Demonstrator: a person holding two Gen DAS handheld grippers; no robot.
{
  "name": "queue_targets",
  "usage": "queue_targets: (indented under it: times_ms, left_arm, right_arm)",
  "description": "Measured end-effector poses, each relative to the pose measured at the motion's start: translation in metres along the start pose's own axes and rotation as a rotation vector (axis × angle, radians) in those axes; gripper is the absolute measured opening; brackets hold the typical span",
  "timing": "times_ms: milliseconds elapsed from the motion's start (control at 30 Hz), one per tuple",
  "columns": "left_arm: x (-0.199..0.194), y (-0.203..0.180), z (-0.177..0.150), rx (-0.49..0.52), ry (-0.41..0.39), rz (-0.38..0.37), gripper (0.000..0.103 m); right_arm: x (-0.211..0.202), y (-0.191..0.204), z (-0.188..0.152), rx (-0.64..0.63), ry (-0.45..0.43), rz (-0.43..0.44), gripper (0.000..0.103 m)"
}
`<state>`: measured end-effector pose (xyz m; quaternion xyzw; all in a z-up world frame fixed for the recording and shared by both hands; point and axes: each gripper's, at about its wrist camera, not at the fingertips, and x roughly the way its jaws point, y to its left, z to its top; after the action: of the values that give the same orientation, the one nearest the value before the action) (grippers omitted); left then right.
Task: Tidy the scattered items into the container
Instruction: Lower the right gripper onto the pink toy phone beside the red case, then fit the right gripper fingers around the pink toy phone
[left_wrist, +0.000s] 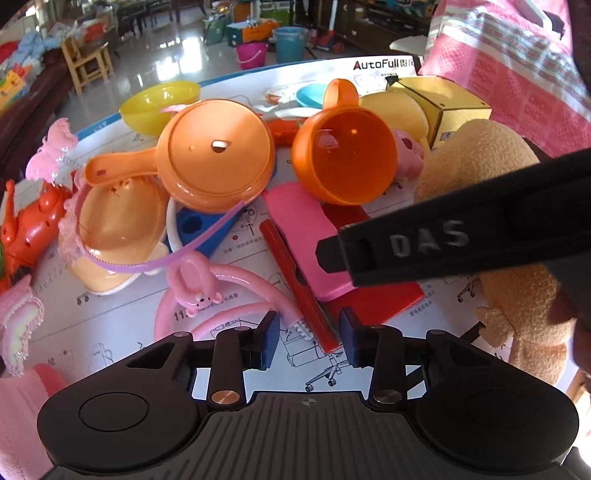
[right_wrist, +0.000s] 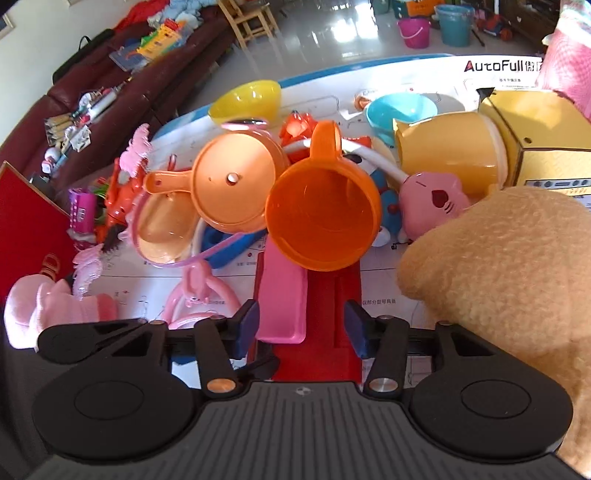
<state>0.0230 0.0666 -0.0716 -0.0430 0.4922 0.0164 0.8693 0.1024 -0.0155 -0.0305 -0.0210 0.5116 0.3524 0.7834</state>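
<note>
On the counter, the cup lies right of the lidded pot; the plush toy sits right of both, the box behind it.

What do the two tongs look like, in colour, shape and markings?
The left tongs and right tongs look alike: a black ribbed body, two round black discs, black linkage arms with one copper-coloured and one silver screw, and dark blue pads on the fingertips. In the left wrist view, the right tongs' black finger bears raised letters "DAS".
</note>
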Motion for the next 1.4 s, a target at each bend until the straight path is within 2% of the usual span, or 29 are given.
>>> queue_targets:
  times_ms: [133, 400, 467, 500, 533, 600, 700, 800, 1000, 1133, 1200, 1400]
  left_arm:
    - [-0.001, 0.004, -0.001, -0.012, 0.004, -0.016, 0.033]
    - [-0.010, 0.009, -0.011, -0.033, 0.022, -0.021, 0.029]
    - [-0.015, 0.012, -0.017, -0.039, 0.036, -0.037, 0.023]
    - [-0.017, 0.014, -0.021, -0.044, 0.048, -0.053, 0.021]
    - [-0.021, 0.014, -0.025, -0.042, 0.052, -0.054, 0.017]
    - [-0.024, 0.013, -0.036, -0.018, 0.066, -0.017, 0.012]
    - [-0.034, 0.019, -0.049, -0.025, 0.069, -0.003, 0.011]
    - [-0.041, 0.025, -0.056, -0.047, 0.078, -0.001, 0.009]
    - [-0.051, 0.036, -0.071, -0.070, 0.091, -0.005, 0.010]
    - [-0.069, 0.042, -0.071, -0.088, 0.035, 0.017, 0.050]
    - [-0.076, 0.041, -0.065, -0.082, -0.002, 0.033, 0.062]
    - [-0.070, 0.025, -0.049, -0.038, -0.008, 0.009, 0.069]
  right_arm:
    - [0.009, 0.003, 0.007, -0.015, -0.047, -0.028, 0.055]
    - [0.003, 0.011, -0.006, -0.045, -0.029, -0.011, 0.056]
    - [-0.001, 0.017, -0.014, -0.061, -0.017, 0.006, 0.055]
    - [-0.002, 0.021, -0.019, -0.070, -0.006, 0.024, 0.052]
    - [-0.001, 0.023, -0.024, -0.054, 0.034, 0.061, 0.043]
    - [-0.004, 0.028, -0.035, -0.038, 0.042, 0.086, 0.045]
    - [-0.009, 0.040, -0.049, -0.073, 0.051, 0.094, 0.043]
    - [-0.011, 0.044, -0.058, -0.067, 0.080, 0.128, 0.026]
    - [-0.019, 0.044, -0.069, -0.052, 0.122, 0.170, 0.027]
    - [-0.033, 0.036, -0.067, -0.025, 0.106, 0.155, 0.028]
    - [-0.037, 0.031, -0.061, 0.001, 0.088, 0.143, 0.028]
    - [-0.043, 0.023, -0.052, 0.034, 0.048, 0.115, 0.032]
